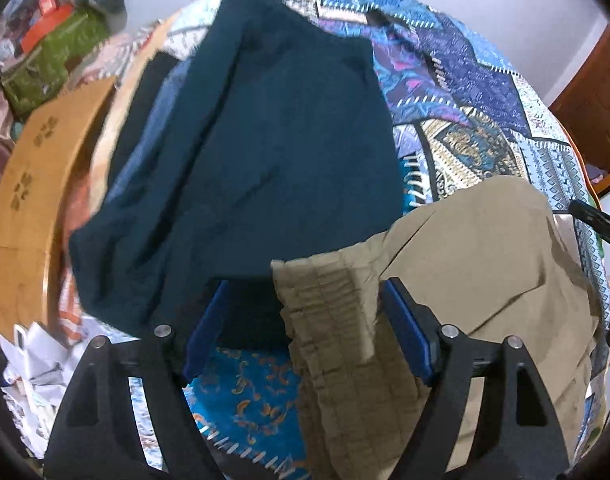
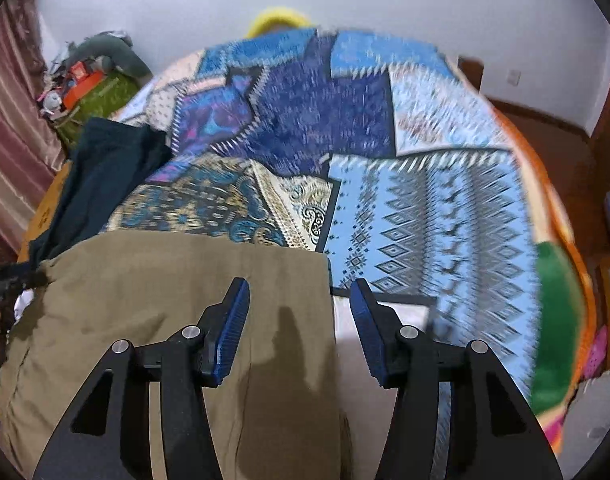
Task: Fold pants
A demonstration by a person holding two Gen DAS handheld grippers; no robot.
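On the patchwork bedspread (image 2: 445, 208), the khaki pants (image 2: 177, 320) are lying along the near edge, and I am looking down on them through both wrist cameras. I am holding the left gripper (image 1: 305, 328) with its jaws spread wide; the gathered elastic waistband (image 1: 329, 320) of the pants is sitting in the gap between the blue pads (image 1: 409, 336), close to the right-hand one, though I cannot tell whether cloth and pad are touching. I am keeping the right gripper (image 2: 301, 328) wide as well, gripping nothing, its left finger hanging over the khaki cloth and its right finger over the bedspread, so the straight side edge of the pants is running up between them. A dark teal garment (image 1: 245, 152) is lying spread out beyond the waistband, just beside the pants. A cardboard box (image 1: 29, 184) is standing off the bed's left side, with a green bag (image 1: 45, 64) farther back.
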